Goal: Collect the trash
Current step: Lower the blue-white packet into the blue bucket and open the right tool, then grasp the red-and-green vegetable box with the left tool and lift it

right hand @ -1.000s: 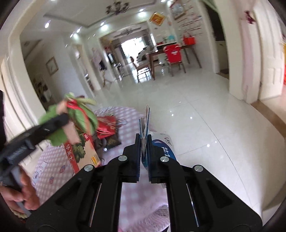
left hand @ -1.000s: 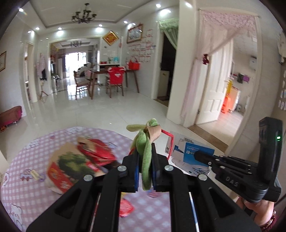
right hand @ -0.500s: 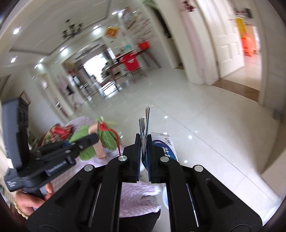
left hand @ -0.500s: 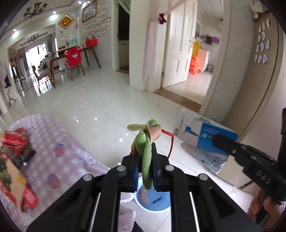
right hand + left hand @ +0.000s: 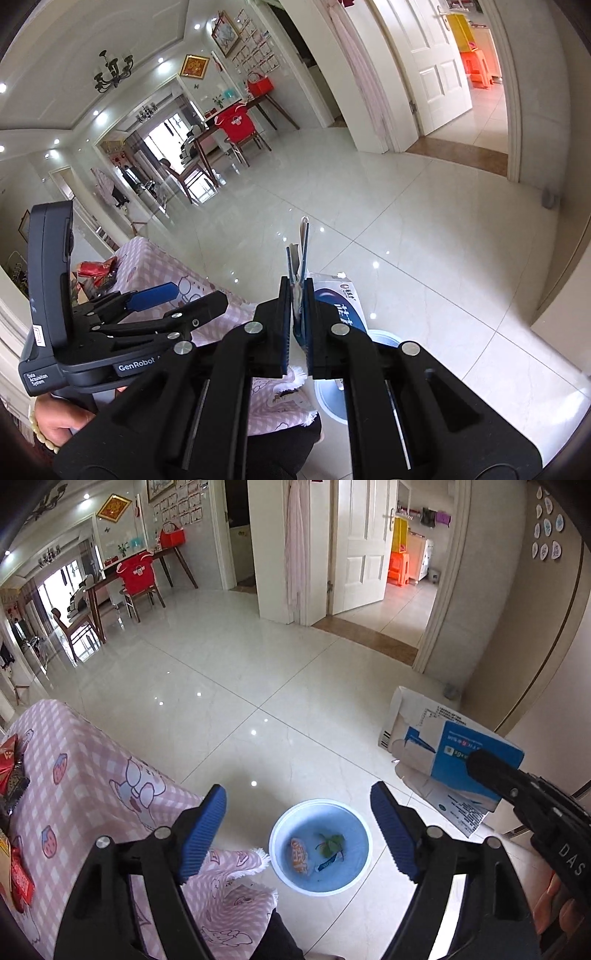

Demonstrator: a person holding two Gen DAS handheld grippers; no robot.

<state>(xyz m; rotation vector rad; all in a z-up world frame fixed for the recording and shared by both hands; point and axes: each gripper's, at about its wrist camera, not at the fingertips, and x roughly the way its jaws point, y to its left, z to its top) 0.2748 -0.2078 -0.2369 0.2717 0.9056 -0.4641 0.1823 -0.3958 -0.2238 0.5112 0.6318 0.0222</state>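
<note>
My left gripper (image 5: 297, 788) hangs above a blue bin (image 5: 277, 834) on the floor. Its jaws are opening wide and nothing is between them. In the bin lie a green leafy bundle (image 5: 331, 843), an orange wrapper (image 5: 298, 854) and a small blue packet (image 5: 327, 866). My right gripper (image 5: 299, 295) is shut on a flattened blue-and-white carton (image 5: 334, 301), held to the right of the bin. In the left wrist view the same carton (image 5: 454, 753) shows with the right gripper (image 5: 480, 766) on it. The left gripper (image 5: 201, 293) appears at the left of the right wrist view.
A table under a pink checked cloth (image 5: 92, 775) stands left of the bin, with red wrappers (image 5: 11, 760) on its far left. A person's dark trouser leg (image 5: 277, 941) is just below. Glossy tiled floor (image 5: 258, 672) runs to a dining table (image 5: 155, 559) and open doorways.
The left gripper swung from over the table down to above the bin and opened. The green bundle it held now lies in the bin. The right gripper followed, still holding the carton.
</note>
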